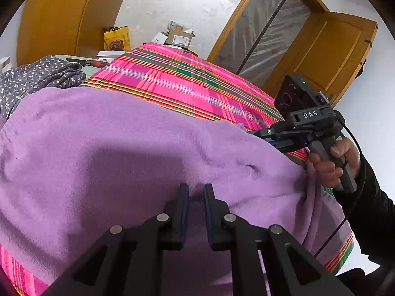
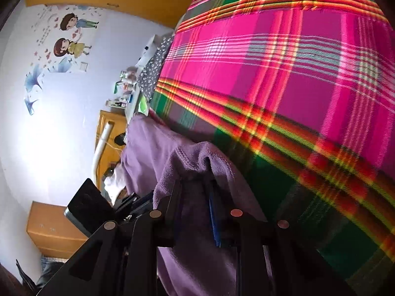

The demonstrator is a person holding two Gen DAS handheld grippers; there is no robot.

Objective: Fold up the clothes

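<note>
The purple fleece garment (image 1: 138, 143) lies spread over a pink plaid cloth (image 1: 187, 86) that covers the counter. Its near edge hangs toward the left tongs (image 1: 196, 192), whose jaws are clamped on a ridge of the fleece. Its right edge drapes over the counter side, where the right tongs (image 2: 195, 185) sit with a bunched fold of fleece between the jaws; whether the pads press on it cannot be told, as the fabric hides the tips. A hand (image 1: 333, 165) grips the right handle. Beyond the garment the plaid cloth is bare up to its far edge. A grey dotted garment (image 1: 42, 76) lies at far left, just beside the fleece. Boxes (image 1: 179, 37) and a yellow bag (image 1: 116, 38) stand behind, small and indistinct.
</note>
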